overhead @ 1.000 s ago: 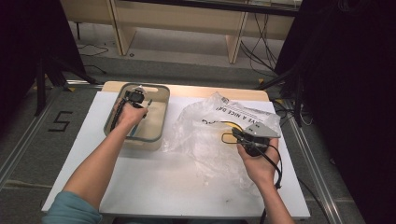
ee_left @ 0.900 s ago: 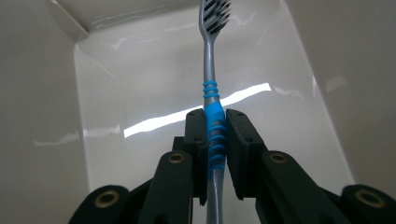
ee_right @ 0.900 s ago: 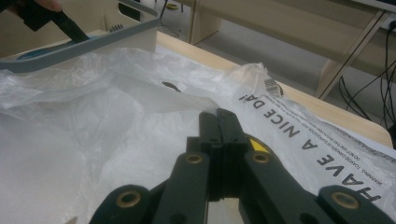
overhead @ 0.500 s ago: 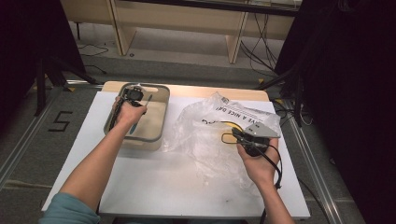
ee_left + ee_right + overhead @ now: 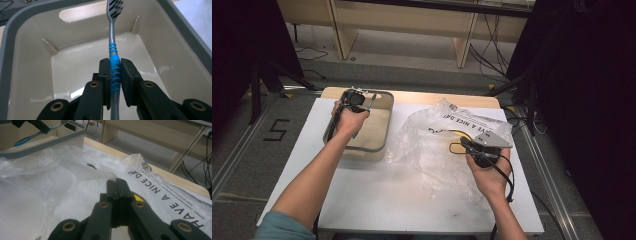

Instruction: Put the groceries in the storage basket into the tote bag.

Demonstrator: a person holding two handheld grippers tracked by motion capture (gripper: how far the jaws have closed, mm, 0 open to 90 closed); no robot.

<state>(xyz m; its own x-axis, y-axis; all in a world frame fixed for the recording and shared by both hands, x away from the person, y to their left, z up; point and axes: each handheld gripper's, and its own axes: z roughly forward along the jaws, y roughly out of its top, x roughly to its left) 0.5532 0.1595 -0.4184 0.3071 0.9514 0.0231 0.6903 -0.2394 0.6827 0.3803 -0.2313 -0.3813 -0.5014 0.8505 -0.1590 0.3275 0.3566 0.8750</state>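
In the high view, your left forearm runs up from the lower left of the frame to the left hand-held gripper (image 5: pixel 357 102), which sits over the far end of a grey-rimmed, cream-coloured bin (image 5: pixel 382 131) at the upper left of the white tabletop (image 5: pixel 377 195). In the left gripper view, the two black jaws pinch the blue-ribbed grip of a grey toothbrush (image 5: pixel 113 52). The brush runs straight up the middle of that frame, its bristle head at the top edge, above the bin's (image 5: pixel 15 62) glossy floor and near the handle slot in the far wall.

To the right of the bin, at the middle of the high view, a crumpled clear plastic bag (image 5: pixel 432 145) with black lettering lies spread on the tabletop. At the centre right, your right hand holds the right hand-held gripper (image 5: pixel 464 145) at the bag's right side. In the right gripper view its jaws are pressed together, low over the bag (image 5: pixel 62 182), with a patch of yellow print just beside them. Whether they nip the plastic you cannot tell. At the upper left of that frame, the toothbrush (image 5: pixel 30 137) shows above the bin's rim (image 5: pixel 50 141).
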